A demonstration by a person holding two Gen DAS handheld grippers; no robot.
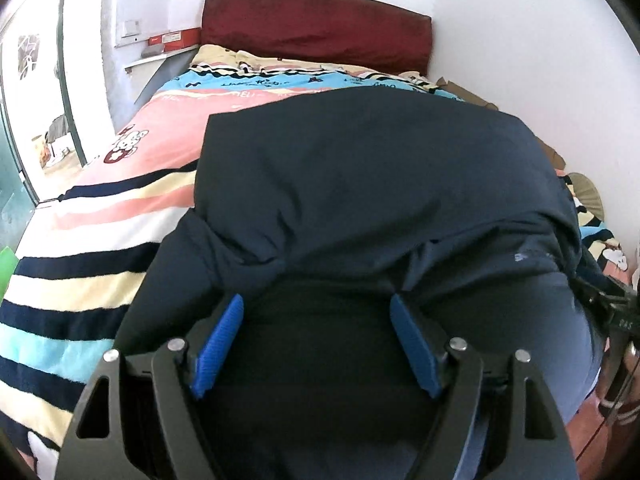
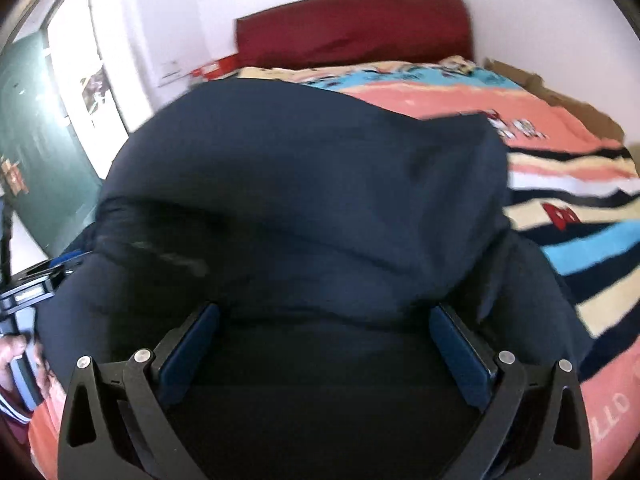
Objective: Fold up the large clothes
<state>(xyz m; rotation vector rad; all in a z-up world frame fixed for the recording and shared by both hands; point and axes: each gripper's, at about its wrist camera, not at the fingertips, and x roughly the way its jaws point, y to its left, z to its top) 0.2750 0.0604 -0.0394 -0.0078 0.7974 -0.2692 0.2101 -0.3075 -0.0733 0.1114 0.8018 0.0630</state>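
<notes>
Both grippers sit low in their own frames with dark cloth bulging between blue pads. On the left gripper (image 1: 316, 344) the jaws stand wide, and a thick wad of the navy garment (image 1: 376, 184) fills the gap; whether the pads actually press it I cannot tell. The right gripper (image 2: 326, 354) reads the same: jaws wide, fabric bunched between them, grip unclear, and that frame is blurred.

The garment lies across the middle of both frames on the striped bedspread (image 1: 80, 248), its far edge toward the red headboard (image 1: 316, 28) at the top.

The step in hand looks like carrying the near hem over toward the far edge. To do it well, both grippers should travel together at one height so the fold line stays straight, and the cloth should be laid flat before release.

Open bedspread shows at the left of the left wrist frame and at the right of the right wrist frame. The white wall (image 1: 520, 40) stands close at the upper right of the left wrist frame.
</notes>
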